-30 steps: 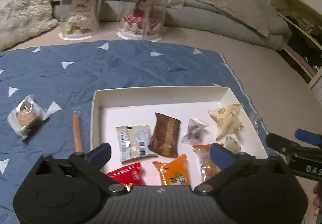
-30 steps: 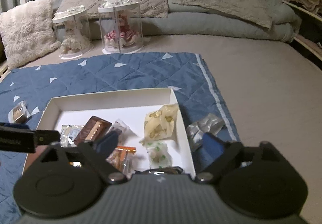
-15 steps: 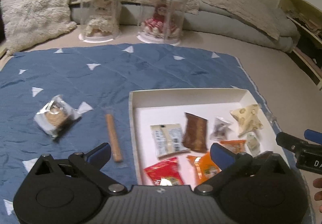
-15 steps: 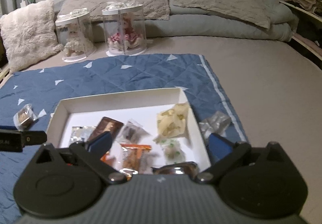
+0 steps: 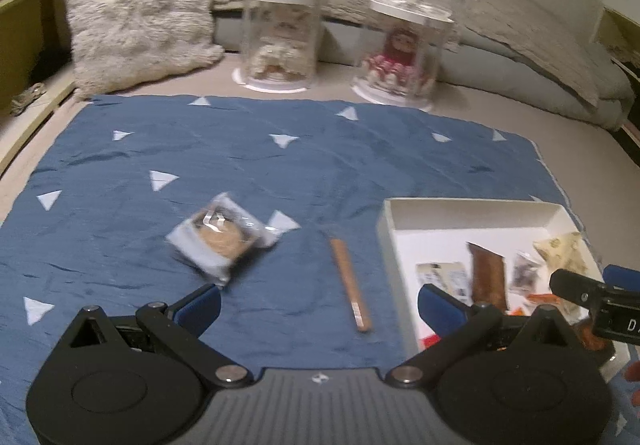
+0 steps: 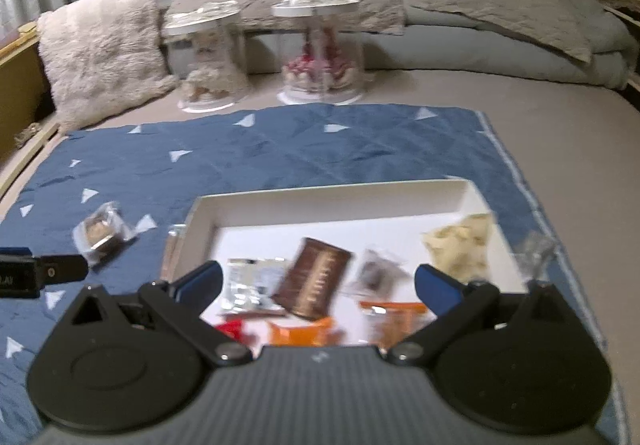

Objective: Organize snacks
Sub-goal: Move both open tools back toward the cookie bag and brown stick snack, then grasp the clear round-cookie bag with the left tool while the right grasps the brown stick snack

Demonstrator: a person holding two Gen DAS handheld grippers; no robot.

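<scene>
Left gripper (image 5: 319,303) swung over stick snack (image 5: 351,284).

I see a blue blanket (image 5: 248,157) with white triangles, a white tray (image 6: 332,201), a dark brown packet (image 6: 316,287), and an orange packet (image 6: 300,331) beside a red one (image 6: 234,327).

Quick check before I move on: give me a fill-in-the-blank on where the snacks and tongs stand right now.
1. The wrapped cookie lies on the blue ____.
2. The brown stick snack lies ____ the white box, on its left.
3. Both the left tongs and the right tongs are ____ and hold nothing.
4. The dark brown packet lies ____ the box.

Missing: blanket; outside; open; inside
</scene>
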